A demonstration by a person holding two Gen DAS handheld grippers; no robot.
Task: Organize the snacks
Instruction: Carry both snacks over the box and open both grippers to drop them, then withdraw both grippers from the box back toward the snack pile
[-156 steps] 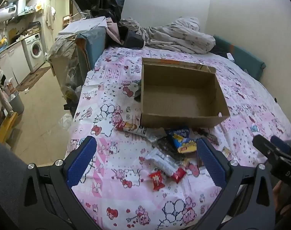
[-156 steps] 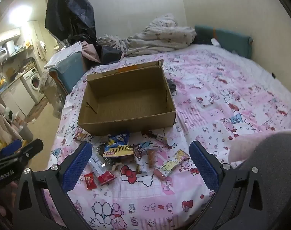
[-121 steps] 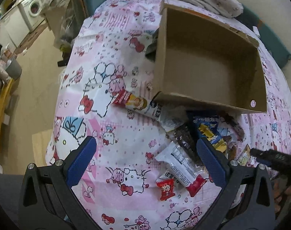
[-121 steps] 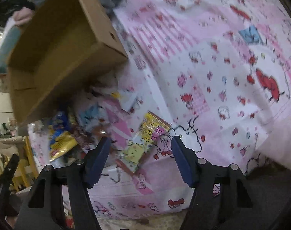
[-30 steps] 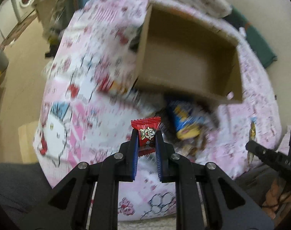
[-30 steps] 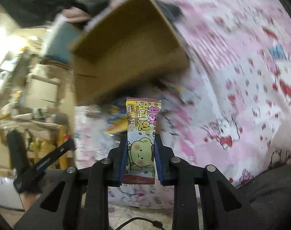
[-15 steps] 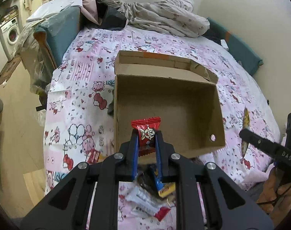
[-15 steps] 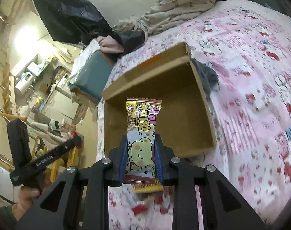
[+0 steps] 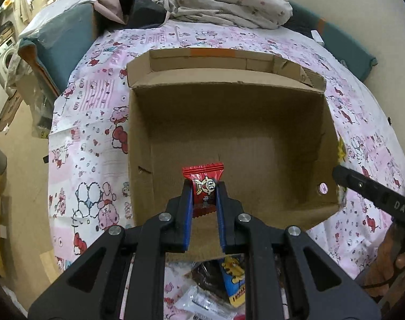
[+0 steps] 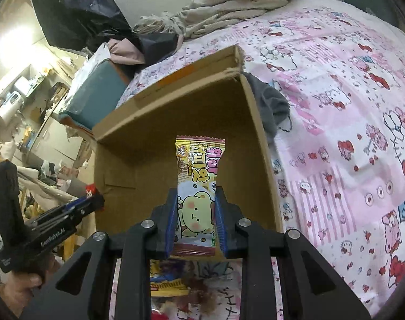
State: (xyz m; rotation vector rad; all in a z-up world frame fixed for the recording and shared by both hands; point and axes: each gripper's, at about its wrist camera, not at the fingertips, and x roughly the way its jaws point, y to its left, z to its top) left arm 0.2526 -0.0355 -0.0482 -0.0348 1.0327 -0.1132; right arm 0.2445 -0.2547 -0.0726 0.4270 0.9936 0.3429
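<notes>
A: Red snack packet, centre frame of the left wrist view, clamped in left gripper above the cardboard box.

B: Right gripper pinches yellow bear wafer packet, centre frame, over the same box; remaining snacks at bottom edge.

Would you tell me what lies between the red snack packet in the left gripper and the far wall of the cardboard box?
Only bare box floor: the left wrist view shows nothing between the red snack packet and the cardboard box far wall.
</notes>
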